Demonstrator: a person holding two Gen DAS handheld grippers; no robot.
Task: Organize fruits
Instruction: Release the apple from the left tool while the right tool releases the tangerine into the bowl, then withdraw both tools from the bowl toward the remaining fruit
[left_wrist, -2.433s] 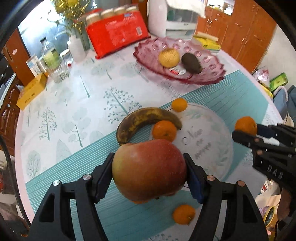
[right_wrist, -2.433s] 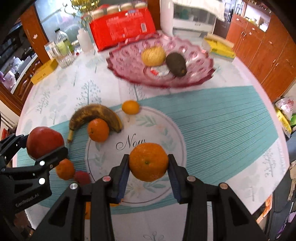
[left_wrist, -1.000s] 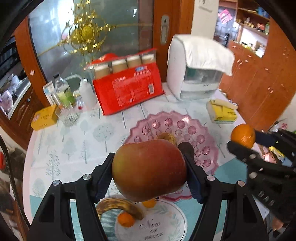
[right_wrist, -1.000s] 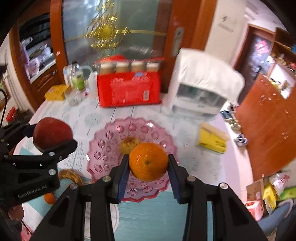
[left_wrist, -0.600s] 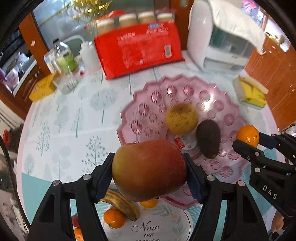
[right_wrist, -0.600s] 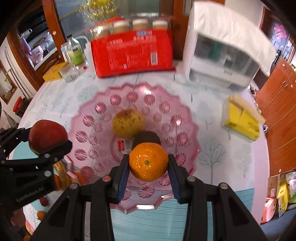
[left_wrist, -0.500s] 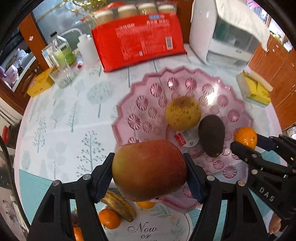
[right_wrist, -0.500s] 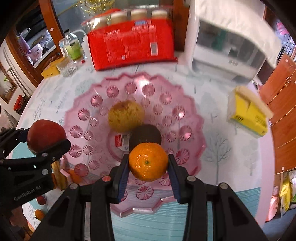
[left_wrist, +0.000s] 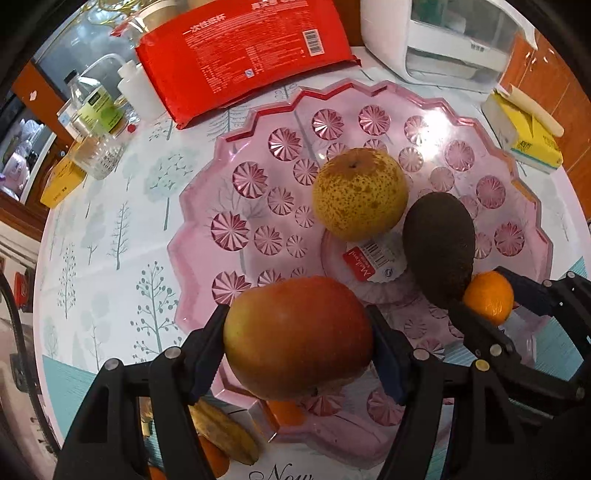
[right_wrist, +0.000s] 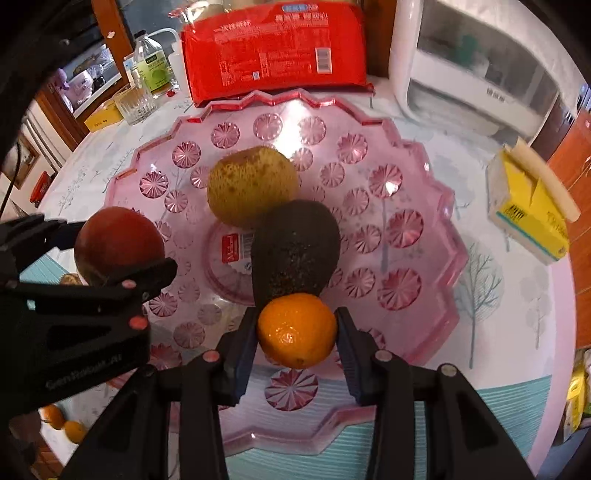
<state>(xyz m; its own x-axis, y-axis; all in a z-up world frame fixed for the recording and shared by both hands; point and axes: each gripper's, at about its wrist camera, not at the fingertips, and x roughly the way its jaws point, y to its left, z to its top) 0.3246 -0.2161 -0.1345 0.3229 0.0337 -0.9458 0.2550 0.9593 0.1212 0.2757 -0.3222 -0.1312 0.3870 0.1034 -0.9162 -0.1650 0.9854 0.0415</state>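
On the far left of the table (left_wrist: 110, 229) we are seeing a clear bottle (left_wrist: 96, 107), a glass (left_wrist: 99, 155) and a yellow box (left_wrist: 61, 181) sitting by the edge, with the big red packet (left_wrist: 243, 55) lying just behind the pink glass fruit dish (left_wrist: 258, 122).

Moving in, our left gripper (left_wrist: 299, 341) is clamping the red apple (left_wrist: 297, 336), both blue pads pressing its sides. The apple is hanging over the near left part of the dish; from here we cannot tell whether it is touching the glass. Just under it, outside the dish rim, a dark banana (left_wrist: 225, 430) and a small orange (left_wrist: 284, 411) are lying on the table.

In the middle of the dish the speckled yellow pear (right_wrist: 253, 184) and the dark avocado (right_wrist: 295, 251) are resting, touching each other.

Then our right gripper (right_wrist: 297, 338): its jaws are opening, and the mandarin (right_wrist: 297, 336) is sitting between them, right against the avocado's near end, over the dish floor. On the right side a sliver of gap is showing between pad and fruit; on the left the peel is looking as if it is only just brushing the pad.

Further right, the white appliance (right_wrist: 472, 66) and the yellow tissue pack (right_wrist: 528, 206) are standing off the dish.
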